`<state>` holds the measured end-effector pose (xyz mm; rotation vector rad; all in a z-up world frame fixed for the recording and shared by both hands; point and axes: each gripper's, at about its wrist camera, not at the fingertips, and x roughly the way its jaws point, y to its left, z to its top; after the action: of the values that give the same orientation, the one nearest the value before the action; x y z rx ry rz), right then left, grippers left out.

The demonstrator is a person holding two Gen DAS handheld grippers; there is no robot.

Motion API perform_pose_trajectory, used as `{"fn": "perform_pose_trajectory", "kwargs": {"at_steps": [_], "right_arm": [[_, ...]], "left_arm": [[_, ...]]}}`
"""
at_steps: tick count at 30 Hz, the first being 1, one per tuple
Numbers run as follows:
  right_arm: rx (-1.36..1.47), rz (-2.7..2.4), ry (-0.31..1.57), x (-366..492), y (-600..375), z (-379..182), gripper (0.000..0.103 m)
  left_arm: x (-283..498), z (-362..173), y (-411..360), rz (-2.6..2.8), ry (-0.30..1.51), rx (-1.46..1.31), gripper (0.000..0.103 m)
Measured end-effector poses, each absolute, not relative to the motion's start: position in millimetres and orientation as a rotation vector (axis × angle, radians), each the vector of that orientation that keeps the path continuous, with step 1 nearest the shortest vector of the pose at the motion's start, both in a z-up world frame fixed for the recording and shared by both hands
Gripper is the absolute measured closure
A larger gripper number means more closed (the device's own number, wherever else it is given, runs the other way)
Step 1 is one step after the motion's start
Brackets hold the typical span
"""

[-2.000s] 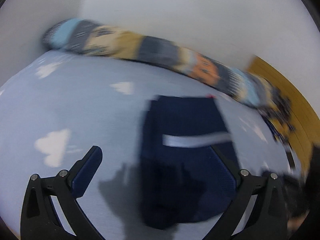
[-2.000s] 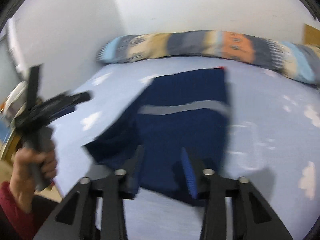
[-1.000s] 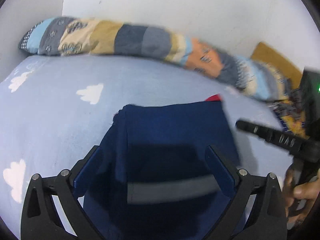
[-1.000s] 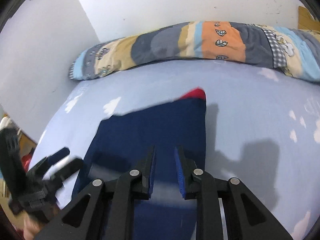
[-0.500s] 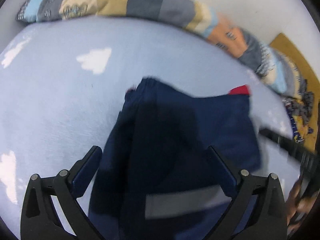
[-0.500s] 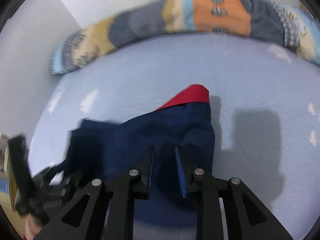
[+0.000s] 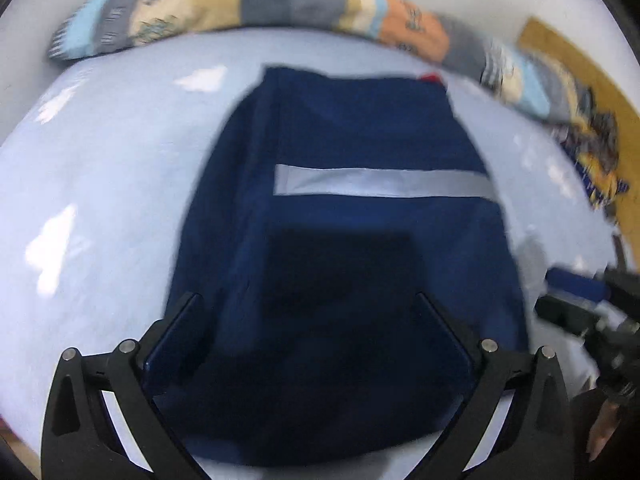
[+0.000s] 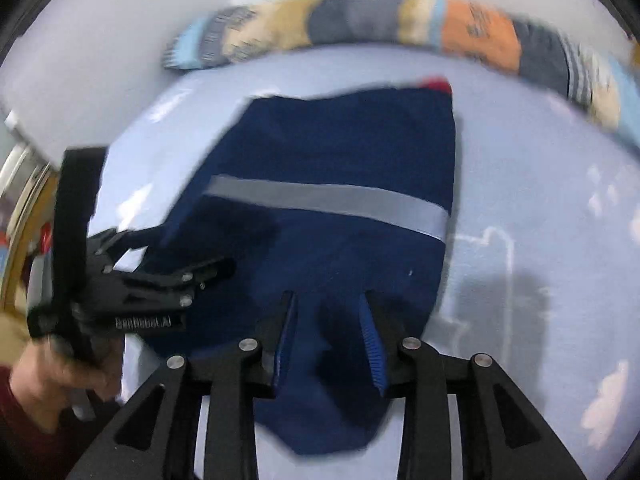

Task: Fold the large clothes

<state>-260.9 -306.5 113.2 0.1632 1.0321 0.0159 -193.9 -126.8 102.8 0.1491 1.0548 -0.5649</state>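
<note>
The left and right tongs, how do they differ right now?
The left tongs stand wide open, spanning much of the navy garment; the right tongs show only a narrow gap and have just been opening. The left fingers look dark navy, the right fingers bright ribbed blue. Both have black frames, hover over the garment and grip nothing.
</note>
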Motion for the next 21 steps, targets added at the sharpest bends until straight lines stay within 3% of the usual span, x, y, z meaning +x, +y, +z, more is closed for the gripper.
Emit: {"fn": "perform_pose_trajectory", "kwargs": {"at_steps": [4, 9, 16, 21], "right_arm": [[0.131, 0.028, 1.024, -301, -289, 107, 0.069], [0.155, 0.020, 1.081, -298, -291, 52, 0.067], [0.199, 0.054, 1.077, -296, -300, 52, 0.062], [0.157, 0.075, 1.072, -299, -290, 50, 0.045]], "left_arm": [[-235, 103, -106, -0.508, 1.003, 0.166, 0.000], [-231, 63, -122, -0.400, 1.047, 0.276, 0.000], [-237, 61, -122, -0.341, 0.970, 0.217, 0.000], [-250, 57, -122, -0.285, 0.905, 0.203, 0.000]]}}
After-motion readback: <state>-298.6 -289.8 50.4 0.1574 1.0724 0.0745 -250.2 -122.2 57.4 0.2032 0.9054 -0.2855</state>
